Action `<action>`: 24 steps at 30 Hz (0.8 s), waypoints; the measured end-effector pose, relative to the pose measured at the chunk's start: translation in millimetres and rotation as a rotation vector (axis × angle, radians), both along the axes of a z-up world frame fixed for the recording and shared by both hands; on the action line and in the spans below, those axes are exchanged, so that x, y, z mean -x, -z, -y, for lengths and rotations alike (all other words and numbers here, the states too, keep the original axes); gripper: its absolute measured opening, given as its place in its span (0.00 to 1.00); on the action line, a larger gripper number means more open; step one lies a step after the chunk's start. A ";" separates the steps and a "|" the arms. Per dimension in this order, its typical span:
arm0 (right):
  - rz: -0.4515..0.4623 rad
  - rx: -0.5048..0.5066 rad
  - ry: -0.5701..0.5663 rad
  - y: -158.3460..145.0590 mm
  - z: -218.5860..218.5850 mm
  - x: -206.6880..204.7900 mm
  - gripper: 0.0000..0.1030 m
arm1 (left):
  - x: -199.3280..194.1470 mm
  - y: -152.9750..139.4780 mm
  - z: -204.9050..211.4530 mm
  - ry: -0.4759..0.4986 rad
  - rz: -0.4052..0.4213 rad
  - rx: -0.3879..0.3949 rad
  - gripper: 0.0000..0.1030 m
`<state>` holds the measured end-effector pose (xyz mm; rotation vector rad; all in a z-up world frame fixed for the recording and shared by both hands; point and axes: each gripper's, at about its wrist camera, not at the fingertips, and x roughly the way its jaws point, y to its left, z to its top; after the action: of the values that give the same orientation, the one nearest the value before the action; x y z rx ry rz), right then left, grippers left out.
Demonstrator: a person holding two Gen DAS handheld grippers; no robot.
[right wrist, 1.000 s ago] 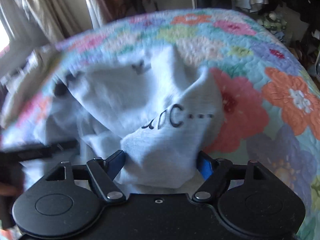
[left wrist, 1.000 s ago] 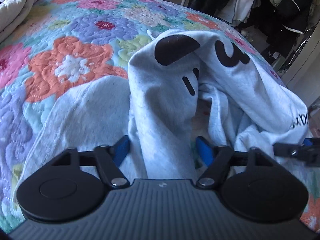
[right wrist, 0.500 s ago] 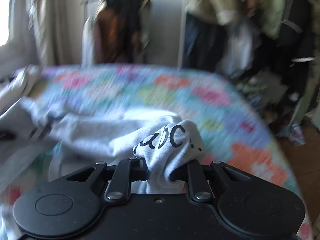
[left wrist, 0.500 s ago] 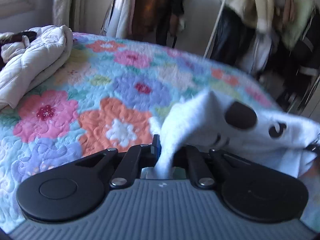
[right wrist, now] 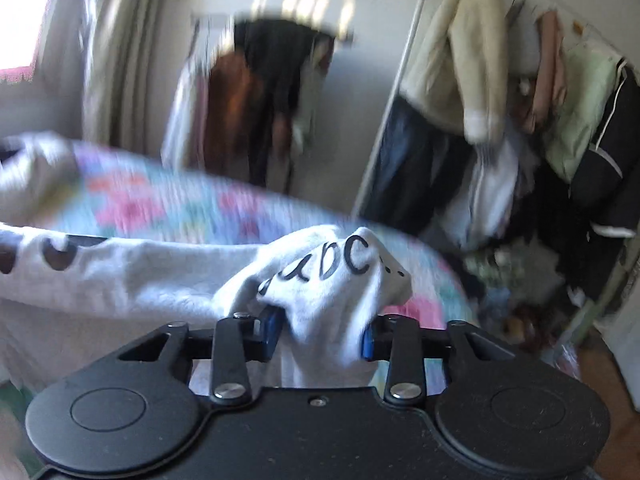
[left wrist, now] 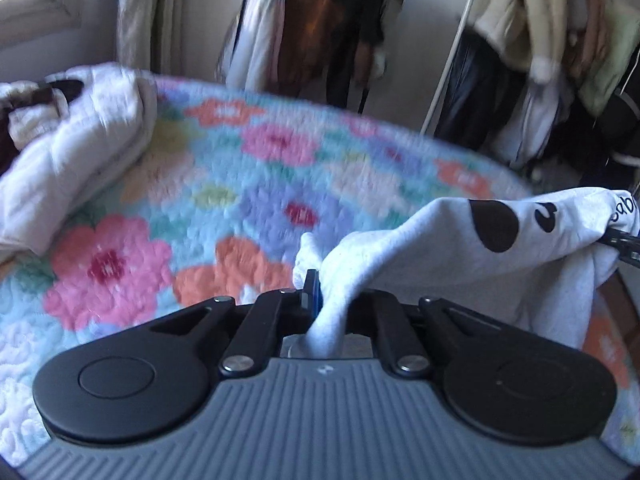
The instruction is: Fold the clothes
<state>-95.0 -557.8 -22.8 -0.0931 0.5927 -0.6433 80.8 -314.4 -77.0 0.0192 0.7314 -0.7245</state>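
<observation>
Left wrist view first: my left gripper point(left wrist: 320, 296) has its fingers clamped tight on a pinch of the grey sweatshirt point(left wrist: 460, 256), which hangs stretched out to the right, lifted clear above the floral quilt point(left wrist: 168, 216) on the bed. No fold made yet as far as I can tell, I'd call this just the pick-up and spread. A white puffy jacket point(left wrist: 72, 148) is piled at the left side of the bed, so that's less room to lay things flat.

Right wrist view: right gripper point(right wrist: 320, 332) has a fat bunch of the sweatshirt between its fingers, jaws opening but fabric still filling the gap. The clothes rack point(right wrist: 500, 120) stands beyond the bed.
</observation>
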 end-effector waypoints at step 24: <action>0.001 -0.538 -0.142 131.3 -39.2 13.5 0.54 | 41.4 71.9 -71.5 0.122 -0.146 -0.050 0.74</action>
<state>-108.5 -518.6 -154.1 0.3660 0.7333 -0.3302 39.4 -242.9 -148.9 0.0575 0.8934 -0.8300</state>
